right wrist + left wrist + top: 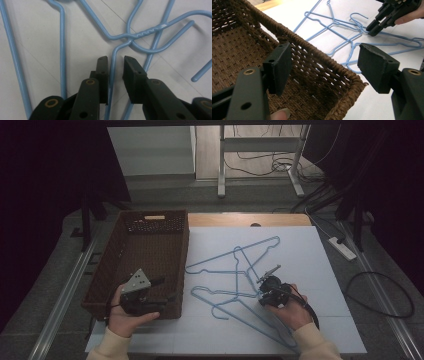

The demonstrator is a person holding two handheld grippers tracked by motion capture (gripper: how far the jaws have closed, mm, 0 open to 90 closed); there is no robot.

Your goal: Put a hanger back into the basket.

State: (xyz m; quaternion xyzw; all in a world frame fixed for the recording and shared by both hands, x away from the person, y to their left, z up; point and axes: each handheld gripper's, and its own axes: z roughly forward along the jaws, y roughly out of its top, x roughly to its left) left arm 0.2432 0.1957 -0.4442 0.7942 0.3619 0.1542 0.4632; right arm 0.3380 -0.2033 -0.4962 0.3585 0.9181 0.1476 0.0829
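Right of centre in the high view, the right gripper (270,281) sits low over a tangle of blue wire hangers (235,280) spread on the white table (330,270). Its own view looks straight down on them: one hanger wire (113,65) runs up between the two black jaws, lying against the left pad, while a narrow gap shows on the side of the right pad. The jaws stand close together around the wire, though not pressed flat on it from both sides. Just above the tips, in the upper middle of that frame, the twisted neck (147,32) of a hanger crosses another hanger's hook (162,47).

At the lower left of the high view, the left gripper (162,290) is held over the near right corner of the brown wicker basket (150,222), which stands touching the table's left edge. Its jaws are spread wide with nothing between them; in the left gripper view the basket rim (324,60) passes through the gap, and the woven floor fills the left of the frame. At the upper right of that view the right gripper (374,28) shows with its tips down at the hangers (342,25).
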